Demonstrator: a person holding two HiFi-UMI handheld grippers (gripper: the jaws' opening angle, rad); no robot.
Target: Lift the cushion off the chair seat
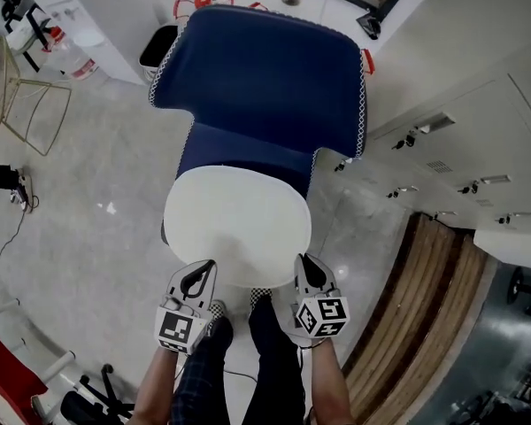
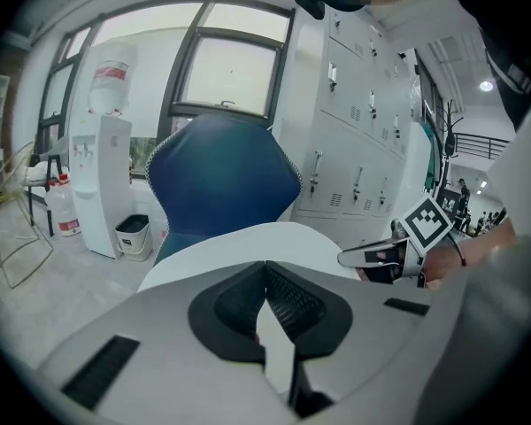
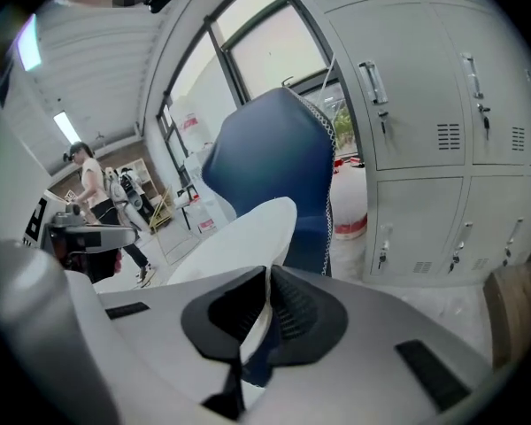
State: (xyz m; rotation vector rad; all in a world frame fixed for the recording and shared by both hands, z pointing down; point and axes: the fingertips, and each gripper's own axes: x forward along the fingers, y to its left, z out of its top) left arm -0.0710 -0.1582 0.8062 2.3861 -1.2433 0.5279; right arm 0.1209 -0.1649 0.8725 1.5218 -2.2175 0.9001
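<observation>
A white oval cushion (image 1: 237, 224) lies over the seat of a blue chair (image 1: 265, 78), its near edge raised toward me. My left gripper (image 1: 202, 271) is shut on the cushion's near left edge. My right gripper (image 1: 303, 264) is shut on the near right edge. In the left gripper view the pads (image 2: 288, 301) pinch a thin white strip, and the cushion (image 2: 274, 237) spreads beyond toward the chair back (image 2: 221, 180). The right gripper view shows the same hold, with the cushion (image 3: 239, 237) tilted up in front of the chair (image 3: 274, 158).
White lockers (image 1: 460, 149) stand right of the chair, with a wooden bench (image 1: 425, 317) beside them. A water dispenser (image 2: 102, 175) and a small bin (image 2: 133, 235) stand behind the chair at the left. A wire-frame stool (image 1: 26, 104) is at far left. A person (image 3: 93, 189) stands far off.
</observation>
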